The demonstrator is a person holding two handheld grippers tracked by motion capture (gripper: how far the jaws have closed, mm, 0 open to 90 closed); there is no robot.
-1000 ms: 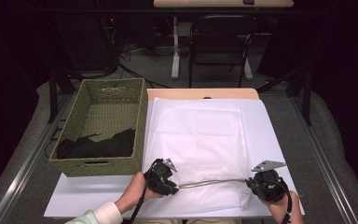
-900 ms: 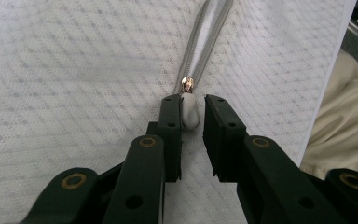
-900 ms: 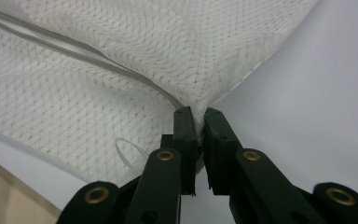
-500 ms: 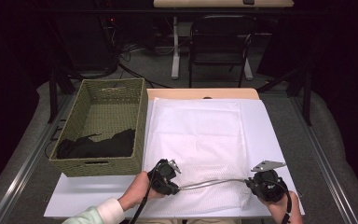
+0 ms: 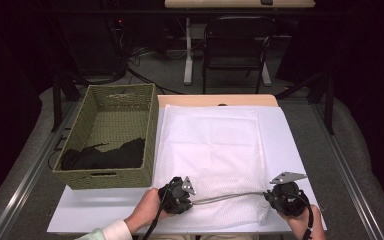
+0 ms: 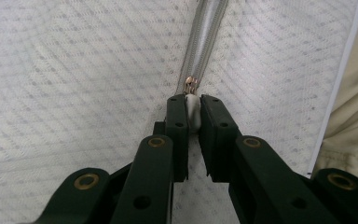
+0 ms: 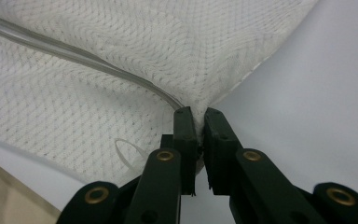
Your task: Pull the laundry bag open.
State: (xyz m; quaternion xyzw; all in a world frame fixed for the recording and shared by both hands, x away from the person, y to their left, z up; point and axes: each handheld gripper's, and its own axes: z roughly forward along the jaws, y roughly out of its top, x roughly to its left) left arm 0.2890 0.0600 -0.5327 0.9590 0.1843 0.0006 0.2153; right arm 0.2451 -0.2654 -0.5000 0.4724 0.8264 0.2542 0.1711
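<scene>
A white mesh bag point(image 5: 215, 150) lies flat on the white board point(image 5: 285, 135), its zipper point(image 5: 230, 198) running along the near edge. My left gripper point(image 5: 187, 197) sits at the zipper's left end. In the left gripper view this gripper point(image 6: 194, 100) is shut on the white pull tab point(image 6: 193, 114) just below the metal slider point(image 6: 191, 85); its jaws have just been closing on that tab. My right gripper point(image 5: 275, 196) is at the bag's near right corner. In the right gripper view it point(image 7: 198, 112) is shut on the mesh corner point(image 7: 193, 122), where the zipper point(image 7: 74, 53) ends.
A woven basket point(image 5: 150, 145) stands to the left of the bag, with dark cloth point(image 5: 105, 156) at its near end. A black chair point(image 5: 237, 45) stands beyond the table. The board's near edge point(image 5: 100, 222) runs under both hands.
The left hand and its gripper have edged slightly right along the zipper line. The right gripper has held still at the corner.
</scene>
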